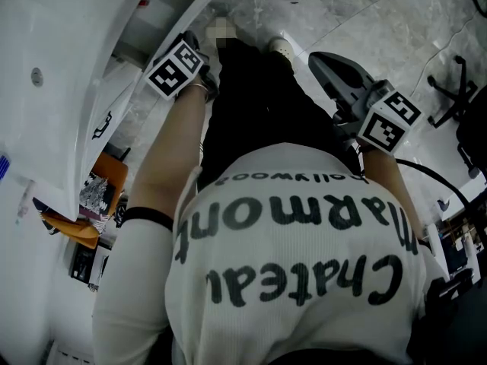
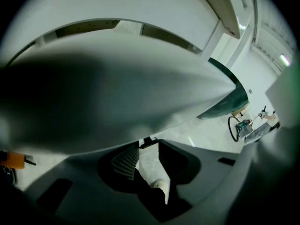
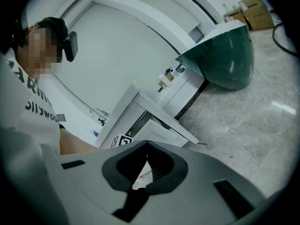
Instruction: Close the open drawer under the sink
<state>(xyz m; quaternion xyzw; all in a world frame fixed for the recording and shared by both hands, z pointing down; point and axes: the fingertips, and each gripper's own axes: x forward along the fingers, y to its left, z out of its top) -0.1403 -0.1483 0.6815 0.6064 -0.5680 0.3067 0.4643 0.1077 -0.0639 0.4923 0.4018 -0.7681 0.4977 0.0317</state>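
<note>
The white sink cabinet (image 1: 91, 59) runs down the left of the head view, with an open drawer (image 1: 95, 204) holding an orange item and papers at the lower left. My left gripper (image 1: 190, 48) is beside the cabinet's edge, its marker cube facing up. In the left gripper view its jaws (image 2: 149, 144) are open with only floor and a shoe between them, and a broad white panel (image 2: 117, 78) sits just above the tips. My right gripper (image 1: 319, 61) hangs over the floor, away from the cabinet. Its jaws (image 3: 147, 143) meet at the tips, holding nothing. The right gripper view shows the pulled-out drawer (image 3: 157, 130).
A dark green tub (image 3: 225, 60) stands on the marble floor (image 3: 243, 125) past the cabinet. A black chair base (image 1: 449, 90) and cables lie at the right. My own body and legs fill the middle of the head view. Cardboard boxes (image 3: 255, 8) sit far back.
</note>
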